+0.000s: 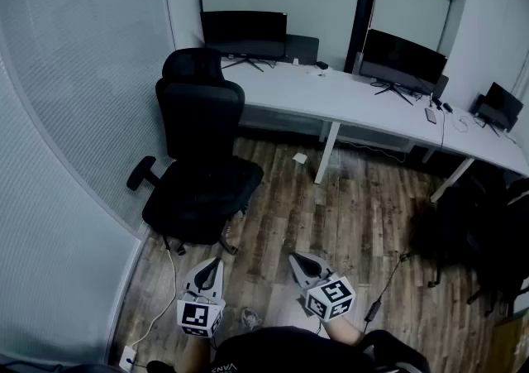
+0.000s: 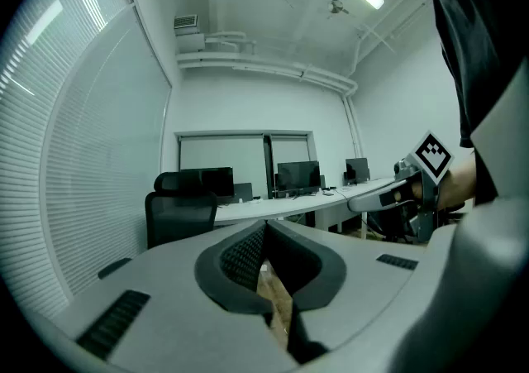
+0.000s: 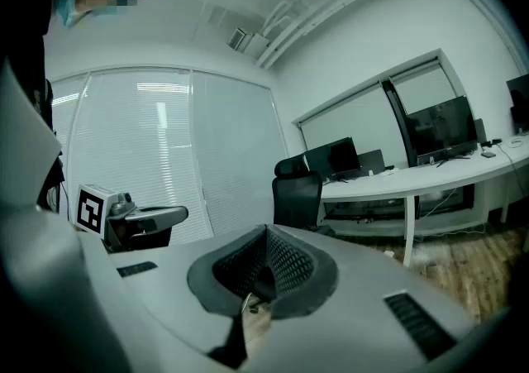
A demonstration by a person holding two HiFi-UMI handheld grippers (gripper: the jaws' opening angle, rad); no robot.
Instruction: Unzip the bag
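My left gripper (image 1: 216, 264) and right gripper (image 1: 295, 257) hang low at the bottom of the head view, over the wooden floor, pointing away from me. Both are shut with nothing between the jaws. In the left gripper view the left gripper (image 2: 263, 227) has its dark pads pressed together, and the right gripper (image 2: 388, 198) shows beside it. The right gripper view shows the right gripper (image 3: 265, 236) with its pads meeting, and the left gripper (image 3: 140, 218) off to its side. A dark bulky shape (image 1: 467, 235) at the far right may be the bag; it is too dim to tell.
A black office chair (image 1: 200, 156) stands ahead on the left. Behind it runs a long white desk (image 1: 347, 98) carrying monitors (image 1: 402, 57). Cables (image 1: 380, 297) lie on the floor near the right gripper. A blind-covered wall (image 1: 66, 115) closes off the left side.
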